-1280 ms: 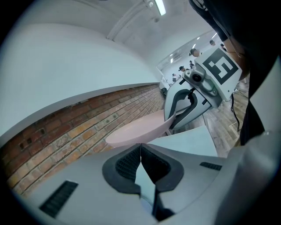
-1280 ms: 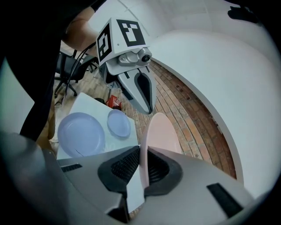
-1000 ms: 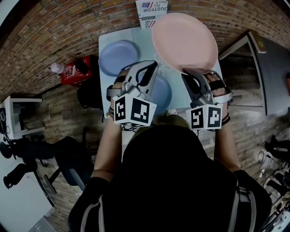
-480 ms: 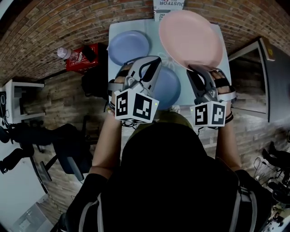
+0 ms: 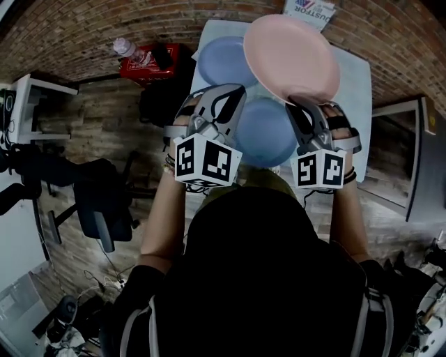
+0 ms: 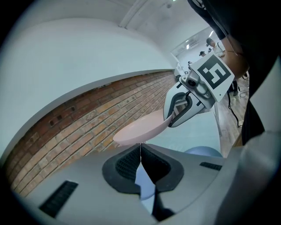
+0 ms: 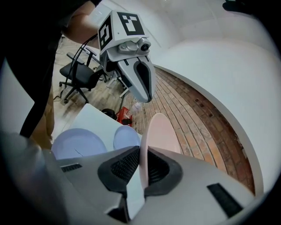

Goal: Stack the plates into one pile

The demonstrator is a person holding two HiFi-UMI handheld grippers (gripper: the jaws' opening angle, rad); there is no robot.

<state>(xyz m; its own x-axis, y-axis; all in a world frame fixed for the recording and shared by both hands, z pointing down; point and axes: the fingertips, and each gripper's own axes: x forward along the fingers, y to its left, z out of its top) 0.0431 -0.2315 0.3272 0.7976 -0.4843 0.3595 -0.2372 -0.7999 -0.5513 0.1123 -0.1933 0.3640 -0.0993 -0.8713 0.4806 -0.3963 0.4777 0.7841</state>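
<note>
My right gripper is shut on the near rim of a large pink plate and holds it in the air above the table. In the right gripper view the pink plate stands edge-on between the pads. Two blue plates lie on the table: a far one, partly covered by the pink plate, and a near one between the two grippers. My left gripper hovers over the near blue plate's left side, shut with nothing in it; its pads meet.
A red crate with a water bottle stands on the floor left of the table. A printed carton sits at the table's far edge. A black office chair is at the left, and a brick wall lies beyond.
The head view has swung, so the table now sits more to the right. The pink plate, still gripped, has come left over the table and now overlaps the far blue plate.
</note>
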